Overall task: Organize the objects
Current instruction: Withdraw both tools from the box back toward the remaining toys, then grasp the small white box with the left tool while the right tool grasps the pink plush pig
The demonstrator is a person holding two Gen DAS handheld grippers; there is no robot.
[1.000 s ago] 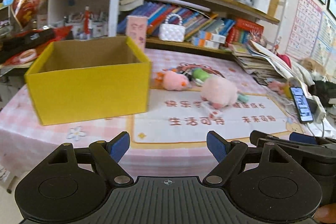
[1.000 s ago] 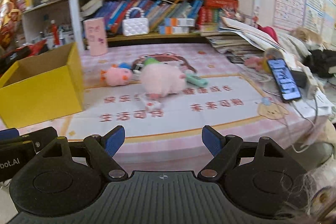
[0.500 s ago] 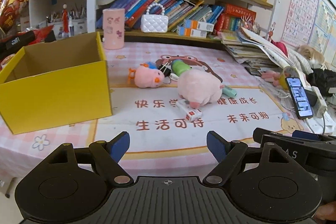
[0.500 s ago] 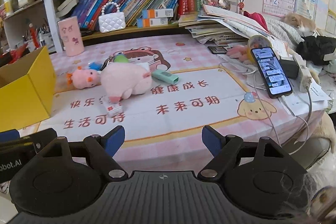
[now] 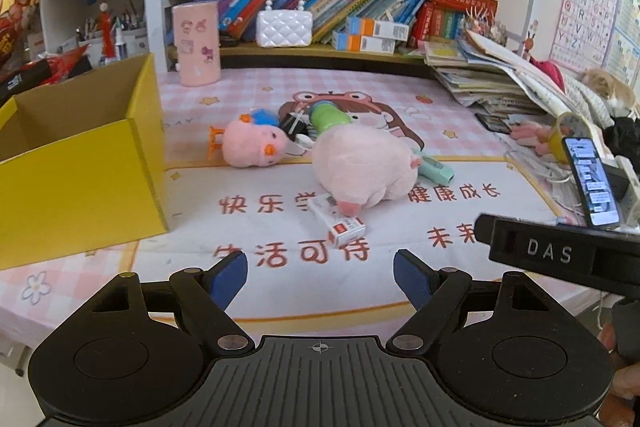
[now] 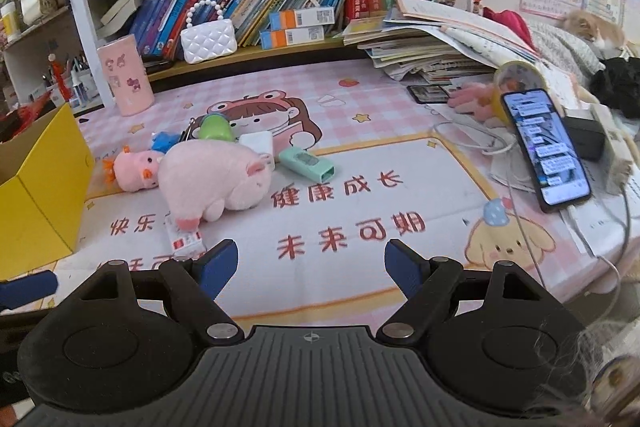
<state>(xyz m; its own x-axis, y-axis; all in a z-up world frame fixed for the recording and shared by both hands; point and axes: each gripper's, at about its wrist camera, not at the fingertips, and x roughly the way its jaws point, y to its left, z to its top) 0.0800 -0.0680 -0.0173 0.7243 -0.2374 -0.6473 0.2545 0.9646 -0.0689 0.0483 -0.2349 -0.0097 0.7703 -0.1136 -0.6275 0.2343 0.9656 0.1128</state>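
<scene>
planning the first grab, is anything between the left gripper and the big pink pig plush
Almost nothing. The left gripper is open, with bare mat ahead of it. Only a small white and red box lies in front of the big pink pig plush, tucked against its near side. The yellow box sits off to the left.

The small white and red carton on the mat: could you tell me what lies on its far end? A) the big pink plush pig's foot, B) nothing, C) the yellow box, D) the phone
A: the big pink plush pig rests a foot on the far end of the small white and red carton.
</scene>
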